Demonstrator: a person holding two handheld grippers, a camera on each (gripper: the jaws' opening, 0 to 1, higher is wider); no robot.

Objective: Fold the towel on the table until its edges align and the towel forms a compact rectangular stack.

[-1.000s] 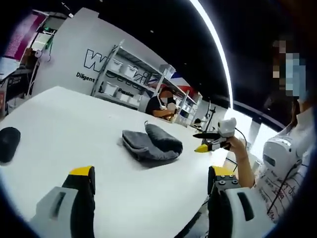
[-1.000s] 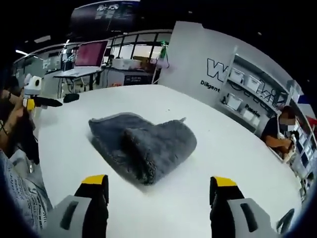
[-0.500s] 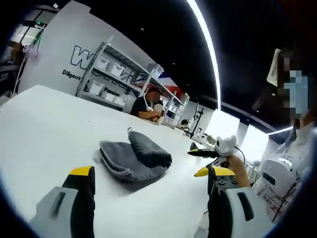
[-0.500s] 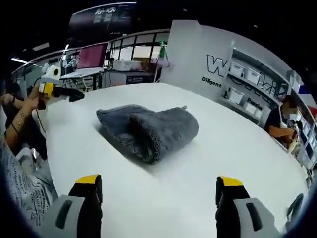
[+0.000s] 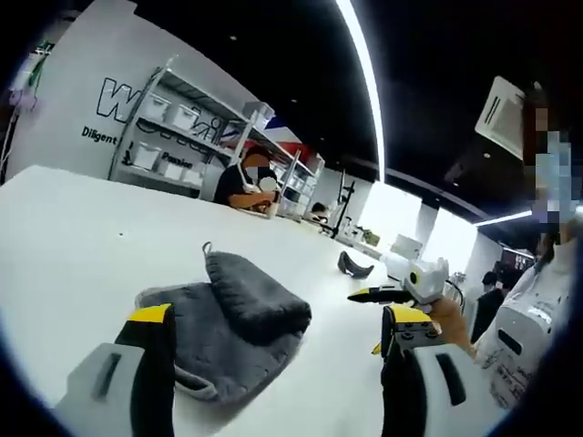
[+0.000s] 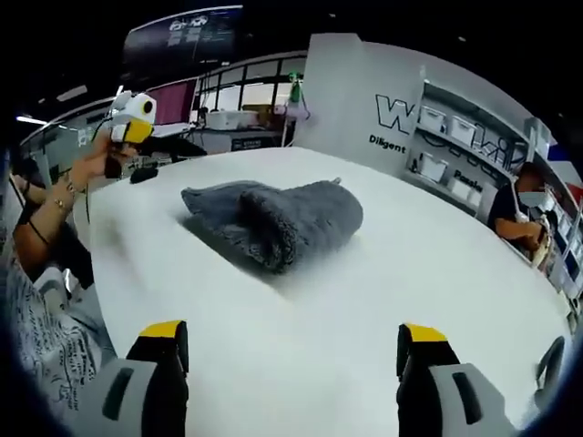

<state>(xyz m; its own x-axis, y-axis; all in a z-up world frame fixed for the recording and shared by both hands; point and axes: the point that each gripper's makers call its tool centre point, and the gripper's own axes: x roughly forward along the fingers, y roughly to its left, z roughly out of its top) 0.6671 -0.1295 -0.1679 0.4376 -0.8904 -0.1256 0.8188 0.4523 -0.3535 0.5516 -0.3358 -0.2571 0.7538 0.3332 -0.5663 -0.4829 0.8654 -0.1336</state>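
A grey towel (image 5: 228,319) lies loosely folded on the white table (image 5: 64,237). In the left gripper view it sits near, between the jaws and toward the left one. The left gripper (image 5: 273,355) is wide open and holds nothing. This view also shows the right gripper (image 5: 401,293) at right, past the towel. In the right gripper view the towel (image 6: 273,218) lies farther off, ahead of the wide-open, empty right gripper (image 6: 291,360); the left gripper (image 6: 137,123) appears at far left, jaw state unclear.

One grey towel (image 6: 273,221), one white table (image 6: 364,309), two claws, one seated person (image 5: 244,182).
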